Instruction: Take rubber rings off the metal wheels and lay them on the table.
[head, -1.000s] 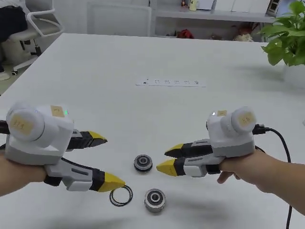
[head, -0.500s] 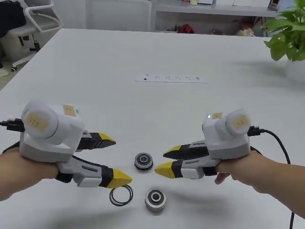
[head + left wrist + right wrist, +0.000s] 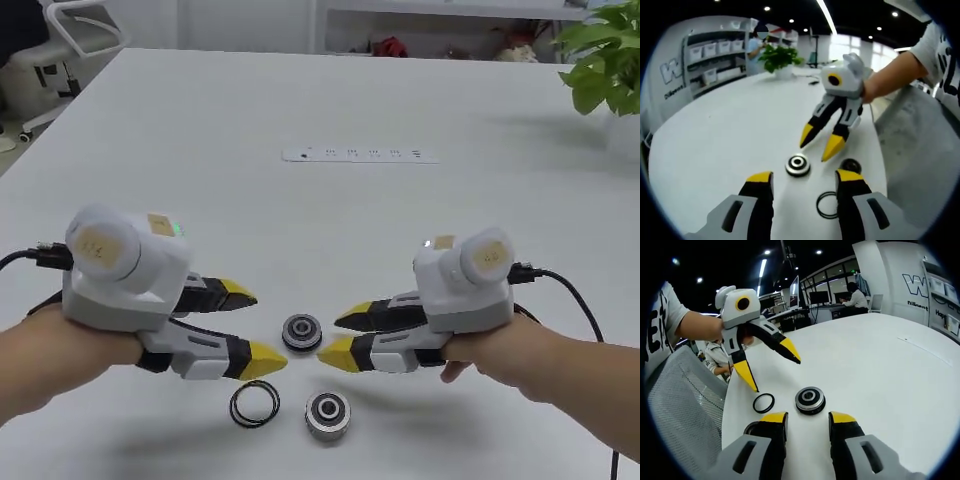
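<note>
— Left tongs [image 3: 258, 328]?
— Jaws spread, nothing held, hovering low over the tabletop [image 3: 300, 220] and pointing right.

— Any rubber off yet?
— One black ring [image 3: 254, 403] lies flat just below the left tongs. It may be two overlapping; I can't tell.

— And the wheels?
— Two. The near wheel [image 3: 327, 414] sits just right of the ring, its rim looking bare metal. The far wheel [image 3: 301, 332] stands between the two pairs of tips with a dark rim, so I judge its rubber is still on.

— Right tongs [image 3: 333, 336]?
— Also released and empty, pointing left at the far wheel, close but not touching.

— So?
— Roughly halfway, with the far wheel left.
</note>
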Tool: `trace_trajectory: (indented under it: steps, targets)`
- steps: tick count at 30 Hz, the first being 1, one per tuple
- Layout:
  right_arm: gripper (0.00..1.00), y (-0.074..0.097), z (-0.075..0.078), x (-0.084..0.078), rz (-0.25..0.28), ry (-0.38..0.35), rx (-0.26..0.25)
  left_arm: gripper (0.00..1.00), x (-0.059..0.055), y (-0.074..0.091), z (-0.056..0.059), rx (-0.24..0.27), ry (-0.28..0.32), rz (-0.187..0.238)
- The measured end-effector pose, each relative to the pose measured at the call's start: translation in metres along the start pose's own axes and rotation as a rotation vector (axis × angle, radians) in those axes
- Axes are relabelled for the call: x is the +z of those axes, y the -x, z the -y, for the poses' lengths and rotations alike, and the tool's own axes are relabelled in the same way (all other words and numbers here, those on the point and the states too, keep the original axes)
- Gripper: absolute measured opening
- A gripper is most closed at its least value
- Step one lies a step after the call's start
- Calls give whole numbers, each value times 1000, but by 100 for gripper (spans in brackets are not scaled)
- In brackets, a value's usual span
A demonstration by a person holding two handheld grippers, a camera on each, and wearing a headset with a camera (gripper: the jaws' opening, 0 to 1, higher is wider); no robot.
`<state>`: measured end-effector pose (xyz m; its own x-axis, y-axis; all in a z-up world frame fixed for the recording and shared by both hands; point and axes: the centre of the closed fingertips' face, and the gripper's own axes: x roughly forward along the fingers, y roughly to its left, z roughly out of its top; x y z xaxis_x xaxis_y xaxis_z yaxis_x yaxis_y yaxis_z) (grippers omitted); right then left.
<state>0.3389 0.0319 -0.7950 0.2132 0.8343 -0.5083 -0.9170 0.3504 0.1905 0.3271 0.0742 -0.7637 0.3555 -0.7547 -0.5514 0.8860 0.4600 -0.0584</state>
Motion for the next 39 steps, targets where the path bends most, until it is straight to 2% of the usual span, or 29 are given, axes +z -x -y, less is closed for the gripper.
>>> trace_trajectory:
  steps: [14,18,24,39]
  targets:
    - [29,-3,-1,-1,10,-7,6,41,0,-19,-4,-12,23,-4]
    - [29,-4,-1,-2,9,-9,10,38,2,-25,-2,-22,33,-3]
    - [29,-4,-3,-2,15,-14,15,34,0,-32,-1,-29,29,-15]
    - [29,-5,-3,-5,22,-29,19,20,0,-46,-7,-25,25,-23]
